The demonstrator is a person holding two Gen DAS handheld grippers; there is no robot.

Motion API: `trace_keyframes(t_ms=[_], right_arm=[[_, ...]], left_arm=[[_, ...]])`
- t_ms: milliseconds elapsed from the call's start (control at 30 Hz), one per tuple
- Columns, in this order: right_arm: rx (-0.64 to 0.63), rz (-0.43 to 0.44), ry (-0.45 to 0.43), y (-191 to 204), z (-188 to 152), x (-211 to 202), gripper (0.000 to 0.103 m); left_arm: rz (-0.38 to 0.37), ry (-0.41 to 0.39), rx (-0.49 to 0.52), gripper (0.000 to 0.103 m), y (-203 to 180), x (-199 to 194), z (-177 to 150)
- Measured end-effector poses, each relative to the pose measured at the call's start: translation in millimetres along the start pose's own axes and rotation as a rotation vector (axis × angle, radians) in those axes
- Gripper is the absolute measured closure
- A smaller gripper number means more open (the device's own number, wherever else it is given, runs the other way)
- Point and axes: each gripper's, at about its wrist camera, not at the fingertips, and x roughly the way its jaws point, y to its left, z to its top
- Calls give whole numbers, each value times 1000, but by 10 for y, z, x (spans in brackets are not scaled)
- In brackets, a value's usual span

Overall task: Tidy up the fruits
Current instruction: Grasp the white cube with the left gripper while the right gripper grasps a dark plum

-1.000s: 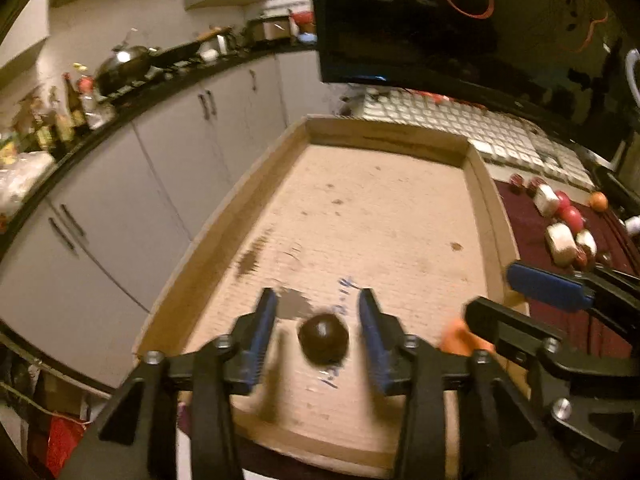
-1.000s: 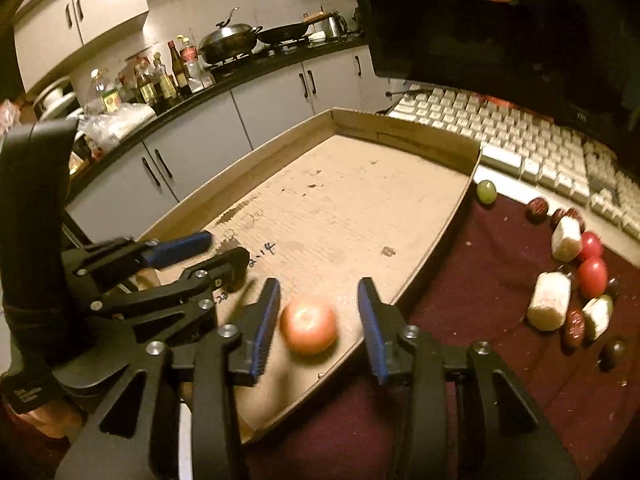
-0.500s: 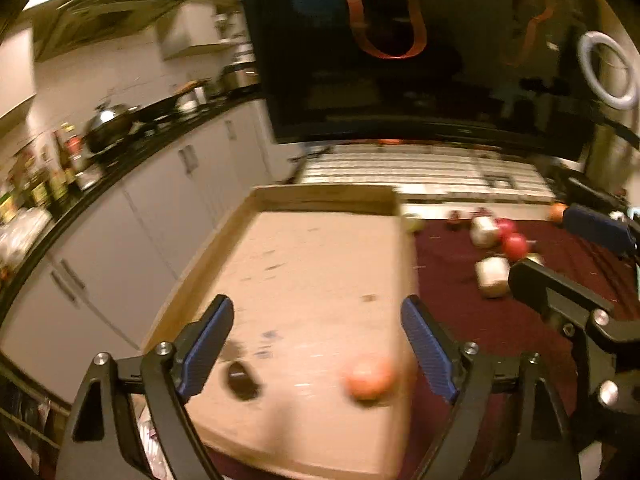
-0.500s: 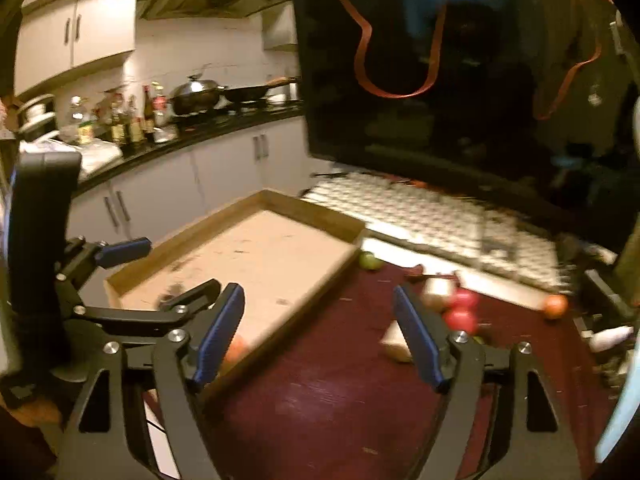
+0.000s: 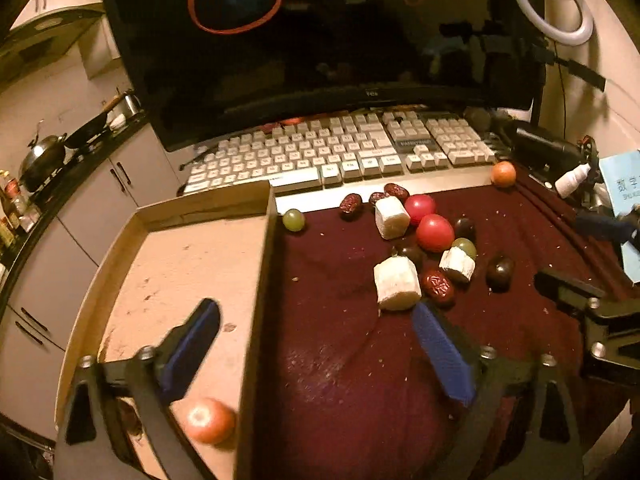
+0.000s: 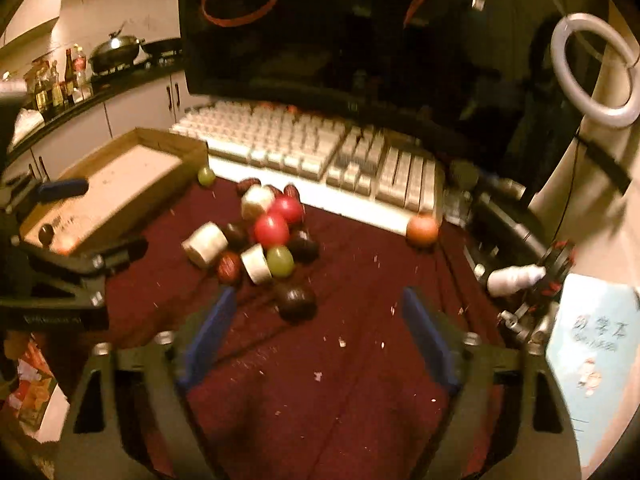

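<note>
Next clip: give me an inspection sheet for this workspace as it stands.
Surface: dark red cloth, crumb-speckled.
Job's things: shallow cardboard tray holds an orange round fruit and a dark round fruit; mixed pile of red, green, dark fruits and white chunks on the cloth.
Clutter: white dropper bottle, pale blue booklet.
Grippers: left claw open, empty; right claw open, empty.
Cables: orange cable over the black monitor.
Surroundings: beige keyboard, white ring light, kitchen counter.
</note>
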Motion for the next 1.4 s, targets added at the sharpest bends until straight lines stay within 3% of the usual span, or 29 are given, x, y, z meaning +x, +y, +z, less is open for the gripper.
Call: trace_keyframes(t_ms=[100, 533, 667, 900, 1033, 1200, 1400], right_arm=[[10, 37, 61, -25, -55, 182, 47], [21, 108, 153, 8, 7, 554, 48], [29, 120, 179, -9, 2, 627, 57], [33, 136, 193, -15, 0, 682, 67], [18, 139, 187, 14, 3, 680, 72], [30, 142, 180, -4, -11, 671, 73], [49, 130, 160, -31, 16, 556, 73]], left_arm=[[-36, 47, -7, 27, -16, 118, 25], [-126, 147, 29, 27, -207, 355, 133], [-130, 166, 34, 27, -251, 453, 167], [-197, 234, 10, 56, -277, 640, 163], [-218, 217, 9, 73, -289, 633, 166], [-226, 207, 12, 73, -289, 586, 155], [-234, 125, -2, 73, -178, 274, 194]])
